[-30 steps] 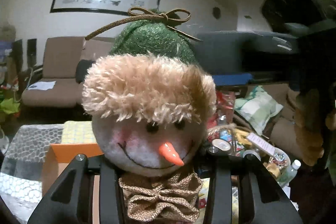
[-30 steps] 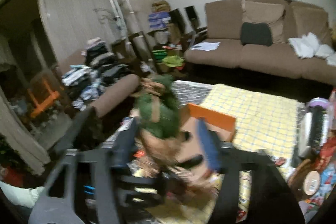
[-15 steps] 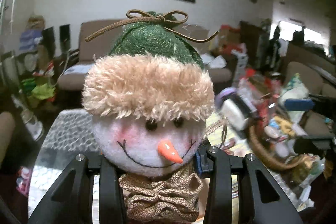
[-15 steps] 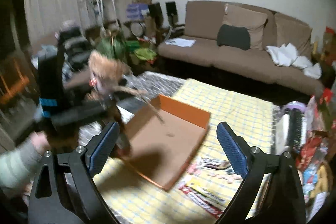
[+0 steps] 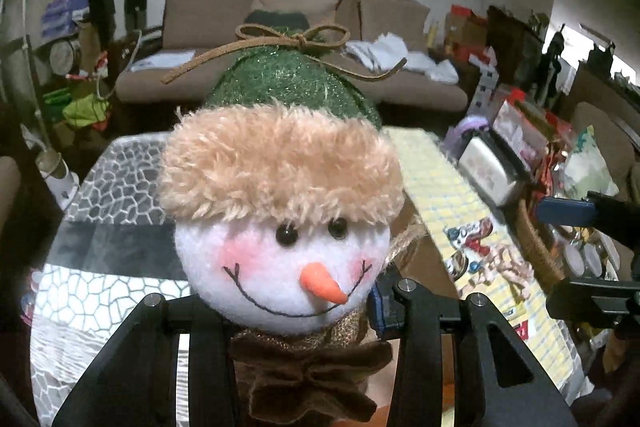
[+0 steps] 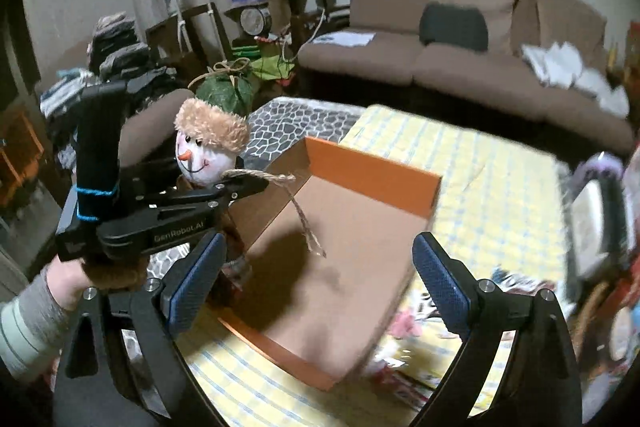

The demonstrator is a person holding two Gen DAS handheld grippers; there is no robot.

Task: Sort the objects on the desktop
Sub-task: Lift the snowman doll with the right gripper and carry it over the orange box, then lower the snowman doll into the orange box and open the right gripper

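Left gripper (image 5: 296,315) is closed on the snowman doll (image 5: 280,227), gripping it just below the head at the neck, with the brown bow (image 5: 308,383) bunched between the jaws. In the right wrist view the same gripper (image 6: 240,187) sits at the left of the scene, pointing right, and a hand (image 6: 68,279) in a striped sleeve holds its grip. The doll (image 6: 208,143) is carried upright, clear of the table, just left of the orange box's near-left corner. It wears a green hat (image 5: 288,83) with a tan fur brim and a brown cord bow on top. A frayed twine strand (image 6: 300,211) trails from the doll and hangs over the box floor.

Centre: the orange box (image 6: 372,183) lies open on the yellow checked cloth (image 6: 492,187). Its brown floor is bare apart from the twine's shadow. A grey pebble-pattern cover (image 6: 288,123) lies on the table left of the cloth, beyond the doll.

Right gripper (image 6: 316,283) stands wide open above the near end of the box, nothing between its blue pads (image 6: 440,283). In the left wrist view it (image 5: 576,251) shows at the right edge, well apart from the doll.

Right of the box, printed packets (image 5: 484,255) lie on the cloth; further clutter there is too blurred to identify. A brown sofa (image 6: 460,59) stands along the far wall.
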